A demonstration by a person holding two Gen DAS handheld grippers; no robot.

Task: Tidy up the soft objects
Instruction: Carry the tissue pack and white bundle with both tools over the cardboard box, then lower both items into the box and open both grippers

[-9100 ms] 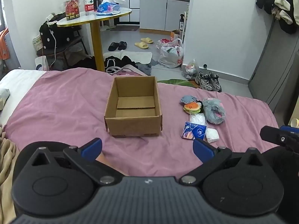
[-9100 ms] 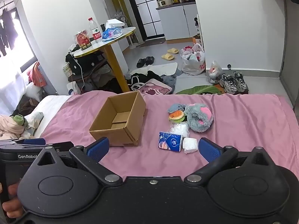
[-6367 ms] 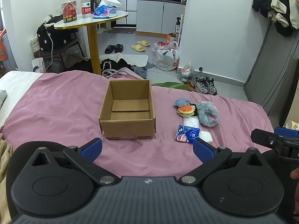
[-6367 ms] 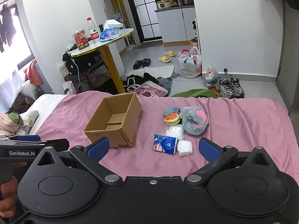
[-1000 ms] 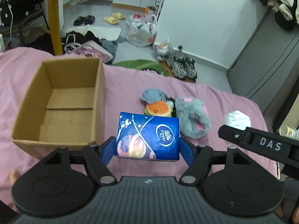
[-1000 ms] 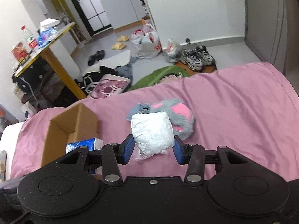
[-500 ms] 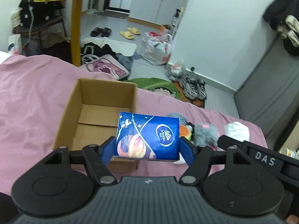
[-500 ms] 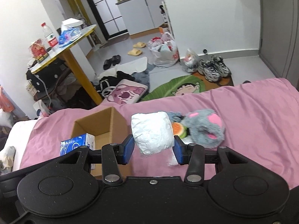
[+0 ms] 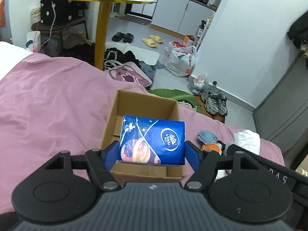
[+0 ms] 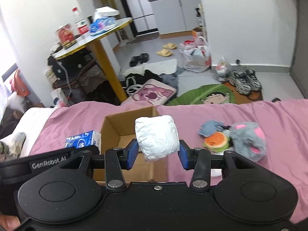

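Centrally, the blue tissue pack [image 9: 152, 139] was clamped between the pads of the left gripper [image 9: 152, 154], held above the open cardboard box [image 9: 142, 104], which served as the landmark. Its long axis ran crosswise from pad to pad, parallel to the box's near wall, with the printed face tilted up toward the camera and the round logo toward the right end. Gripping across the length probably kept the soft pack from folding and let it drop flat through the opening.

Over the same box, toward its right-hand wall, the white wrapped bundle [image 10: 156, 137] was squeezed in the right gripper [image 10: 156, 155]; it was roughly as tall as wide, so no clear long axis could be read, and its crinkled wrap bulged forward past the pads. Both items appeared to be staged above the box for release, the task being judged at its first deposits; no item could be made out on the visible part of the box floor.

Right of the box, on the pink bed cover [image 10: 269, 115], lay the remaining soft things: a grey plush slipper [image 10: 248, 139], an orange burger-shaped toy [image 10: 214, 140] touching it, and a small blue-grey plush [image 10: 210, 127] just behind. Beyond the box, off the bed, stood a yellow-legged counter [image 10: 92, 38] carrying bottles.
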